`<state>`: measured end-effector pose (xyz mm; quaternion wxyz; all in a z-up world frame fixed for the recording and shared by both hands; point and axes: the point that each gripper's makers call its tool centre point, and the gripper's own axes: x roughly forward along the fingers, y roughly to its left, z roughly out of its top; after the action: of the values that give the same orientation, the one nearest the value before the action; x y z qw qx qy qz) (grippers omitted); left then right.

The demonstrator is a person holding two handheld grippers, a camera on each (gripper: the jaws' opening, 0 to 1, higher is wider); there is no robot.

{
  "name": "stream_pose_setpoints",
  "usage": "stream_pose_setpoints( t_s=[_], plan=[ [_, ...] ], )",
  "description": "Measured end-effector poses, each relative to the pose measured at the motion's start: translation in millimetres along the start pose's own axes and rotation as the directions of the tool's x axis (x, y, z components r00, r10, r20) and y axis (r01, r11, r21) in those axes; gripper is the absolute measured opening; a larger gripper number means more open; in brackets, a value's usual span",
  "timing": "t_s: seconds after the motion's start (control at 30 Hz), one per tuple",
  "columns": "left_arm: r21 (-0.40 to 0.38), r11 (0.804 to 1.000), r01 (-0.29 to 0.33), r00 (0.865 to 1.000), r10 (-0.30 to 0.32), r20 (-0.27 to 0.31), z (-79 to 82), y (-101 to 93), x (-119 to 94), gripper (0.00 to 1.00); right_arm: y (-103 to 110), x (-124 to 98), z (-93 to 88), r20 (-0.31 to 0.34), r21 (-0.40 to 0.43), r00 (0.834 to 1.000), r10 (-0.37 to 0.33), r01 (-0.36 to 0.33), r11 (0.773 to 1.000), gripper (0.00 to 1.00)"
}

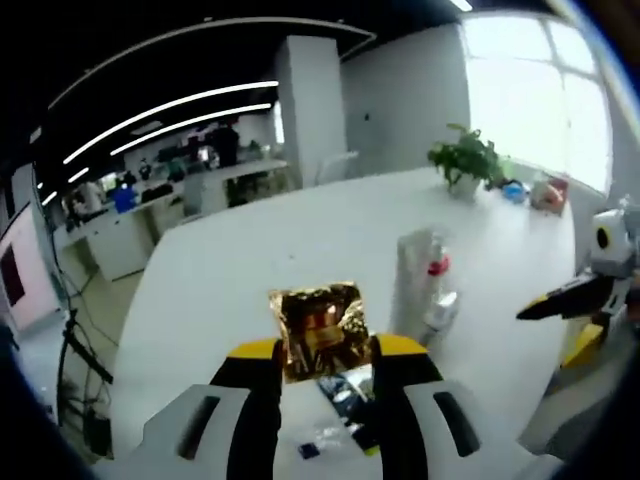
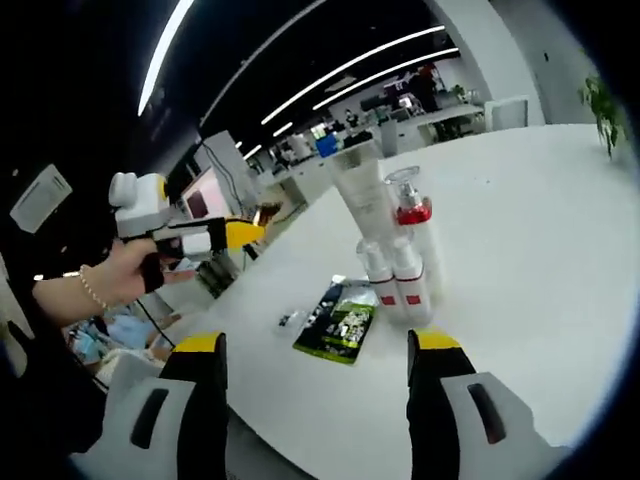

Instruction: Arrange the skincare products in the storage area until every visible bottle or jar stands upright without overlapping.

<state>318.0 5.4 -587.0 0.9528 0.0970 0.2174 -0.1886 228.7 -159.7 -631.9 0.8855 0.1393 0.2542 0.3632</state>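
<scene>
Left gripper view, gold sachet (image 1: 318,328) pinched in left claw (image 1: 324,350), bottles (image 1: 425,285) beyond

A shiny gold packet (image 1: 318,328) is held up off the white table, pinched at its lower edge. A tall white tube (image 2: 357,195) is stood upright on its cap, with a clear pump bottle (image 2: 411,225) with a red collar just beside it. Two small white bottles (image 2: 396,277) with red labels are stood touching in front. A dark green sachet (image 2: 340,325) is laid flat nearby.
</scene>
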Motion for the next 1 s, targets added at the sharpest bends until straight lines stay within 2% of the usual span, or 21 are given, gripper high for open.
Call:
stream_pose_setpoints(
  t_s=[0.17, 0.3, 0.37, 0.47, 0.6, 0.67, 0.7, 0.83, 0.9, 1.0],
  plan=[
    [0.039, 0.999, 0.014, 1.0, -0.015, 0.011, 2.9, -9.4, -12, 0.3, 7, 8, 11.6, 0.033, 0.013, 0.999, 0.041, -0.042, 0.999, 0.67],
    [0.089, 0.995, 0.037, 0.999, -0.039, 0.016, 2.9, -19.2, -21, 0.3, 20, 17, 24.9, 0.06, 0.014, 0.994, 0.086, -0.087, 0.996, 0.59],
    [0.132, 0.99, 0.054, 0.998, -0.056, 0.012, 3.1, -27.1, -25, 0.3, 30, 23, 35.8, 0.079, 0.016, 0.989, 0.124, -0.126, 0.992, 0.56],
    [0.155, 0.985, 0.078, 0.996, -0.082, 0.017, 5.1, -39.8, -30, 0.3, 42, 30, 49.1, 0.096, 0.006, 0.981, 0.166, -0.168, 0.986, 0.56],
    [0.205, 0.973, 0.102, 0.993, -0.111, 0.03, 9.1, -51.1, -36, 0.3, 51, 40, 63.7, 0.124, 0.024, 0.972, 0.201, -0.205, 0.978, 0.54],
    [0.226, 0.968, 0.111, 0.992, -0.122, 0.035, 10.3, -56.4, -39, 0.3, 54, 41, 67.3, 0.135, 0.043, 0.968, 0.209, -0.217, 0.975, 0.54],
    [0.262, 0.958, 0.116, 0.991, -0.131, 0.04, 12.0, -60.2, -41, 0.3, 55, 42, 68.5, 0.141, 0.051, 0.967, 0.212, -0.22, 0.974, 0.53],
    [0.277, 0.952, 0.127, 0.988, -0.146, 0.05, 14.1, -72.7, -48, 0.3, 56, 43, 69.7, 0.152, 0.082, 0.962, 0.225, -0.239, 0.967, 0.49],
    [0.293, 0.948, 0.127, 0.987, -0.149, 0.055, 14.8, -76.0, -50, 0.3, 59, 43, 68.4, 0.144, 0.085, 0.961, 0.238, -0.251, 0.964, 0.43],
    [0.335, 0.934, 0.128, 0.986, -0.157, 0.062, 16.0, -83.5, -55, 0.3, 64, 41, 67.9, 0.135, 0.08, 0.954, 0.267, -0.279, 0.957, 0.29]
  ],
)
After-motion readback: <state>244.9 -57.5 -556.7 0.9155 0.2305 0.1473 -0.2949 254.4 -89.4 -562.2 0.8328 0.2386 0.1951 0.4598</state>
